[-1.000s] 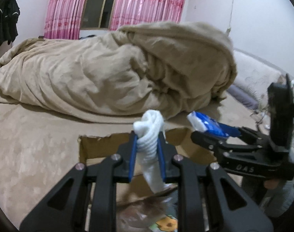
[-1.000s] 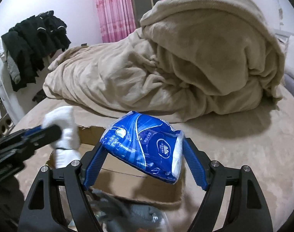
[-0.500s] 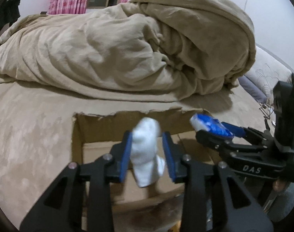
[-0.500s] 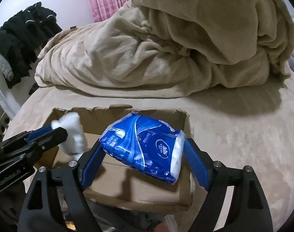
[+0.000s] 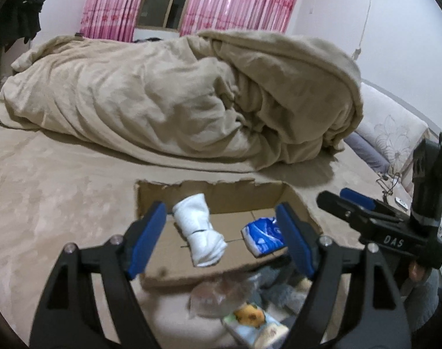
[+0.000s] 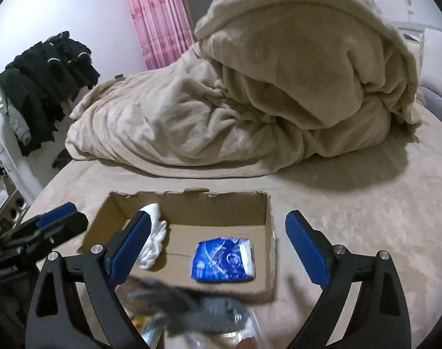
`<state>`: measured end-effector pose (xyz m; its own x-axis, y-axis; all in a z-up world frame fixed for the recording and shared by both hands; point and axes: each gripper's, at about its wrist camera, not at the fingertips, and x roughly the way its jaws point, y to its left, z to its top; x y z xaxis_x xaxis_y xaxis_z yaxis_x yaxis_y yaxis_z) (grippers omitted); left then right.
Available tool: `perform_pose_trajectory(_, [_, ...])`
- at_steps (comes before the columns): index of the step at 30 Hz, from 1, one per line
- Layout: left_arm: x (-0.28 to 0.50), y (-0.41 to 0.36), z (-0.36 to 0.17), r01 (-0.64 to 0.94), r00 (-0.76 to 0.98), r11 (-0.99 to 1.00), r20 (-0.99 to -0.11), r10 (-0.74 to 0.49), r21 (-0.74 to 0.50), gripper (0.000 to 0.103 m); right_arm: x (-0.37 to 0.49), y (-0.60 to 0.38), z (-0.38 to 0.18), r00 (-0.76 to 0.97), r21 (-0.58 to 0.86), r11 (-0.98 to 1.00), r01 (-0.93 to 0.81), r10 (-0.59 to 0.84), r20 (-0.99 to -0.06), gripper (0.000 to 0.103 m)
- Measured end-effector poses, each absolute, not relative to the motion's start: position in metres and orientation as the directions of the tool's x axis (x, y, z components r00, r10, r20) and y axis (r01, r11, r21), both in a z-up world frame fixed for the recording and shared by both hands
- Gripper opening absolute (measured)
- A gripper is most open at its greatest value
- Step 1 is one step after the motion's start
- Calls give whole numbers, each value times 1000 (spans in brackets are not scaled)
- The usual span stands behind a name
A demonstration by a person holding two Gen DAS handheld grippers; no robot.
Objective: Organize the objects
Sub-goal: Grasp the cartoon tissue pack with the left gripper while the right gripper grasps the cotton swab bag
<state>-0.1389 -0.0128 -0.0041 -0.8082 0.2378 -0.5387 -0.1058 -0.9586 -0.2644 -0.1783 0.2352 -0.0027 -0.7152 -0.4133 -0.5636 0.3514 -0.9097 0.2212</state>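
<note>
both grippers spread wide, nothing between the pads. left gripper point(image 5: 221, 235) hangs over the near half of the box point(image 5: 218, 195), blue pads at 9 and 3 of the sock point(image 5: 202, 229), clear of it on both sides. right gripper point(image 6: 216, 247) the same, over the box point(image 6: 267, 218), pads well apart at 9 and 3 of the pack point(image 6: 223, 258), not touching it.

box is open-top cardboard with a torn far rim, sitting on the bed point(image 5: 61, 189). 2 items inside: white rolled sock on the left part of the floor, its top end leaning toward the far-left corner; blue tissue pack point(image 5: 263, 232) lying flat on the right part, near the right wall. sock point(image 6: 155, 238) and pack are apart, bare cardboard between them.

in the left view the right gripper's body shows at 3 o'clock, beside the box's right wall. in the right view the left gripper shows at 9 o'clock, beside the left wall.

at 6 o'clock in front of the box, on the bed: gray cloth point(image 6: 209, 308), a clear plastic bag point(image 5: 218, 293), a small printed packet point(image 5: 252, 320), all blurred.

beige blanket point(image 5: 191, 101) heaped at 12 o'clock behind the box. pink curtains point(image 5: 238, 3) on the far wall. dark clothes point(image 6: 43, 81) hang at 10 o'clock in the right view.
</note>
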Motion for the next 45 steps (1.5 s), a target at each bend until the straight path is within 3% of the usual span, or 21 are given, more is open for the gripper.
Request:
perform_pose_trajectory(9, [-78,-34,11,-75,-845,-960,-494,204,-268,80,-119,251,17,-759,168,-910,379,-409,-506,95])
perform_pose_trajectory(14, [-58,-30,-3,-94,-827,-965,-521,213,-245,80,-103,260,11,-760,142,-914,380,-396,-515,95])
perform_pose_trajectory(28, [-64,20,-63,-176,-695,-954,-656,295,-243,80,-97,258,-35,-689,115,-901,419,-398,-606,95])
perform_pose_trajectory(33, [-72,38,-86,-188,-664,-962,-697,273,-197,80,-103,251,-58,-652,106,-899,425,-385,-653,95])
perform_pose_trajectory(45, [-87,54,-108,-224,-621,-952,-722,305,-209,80,-119,245,-101,-549,140,-893,429,-380,-744,95])
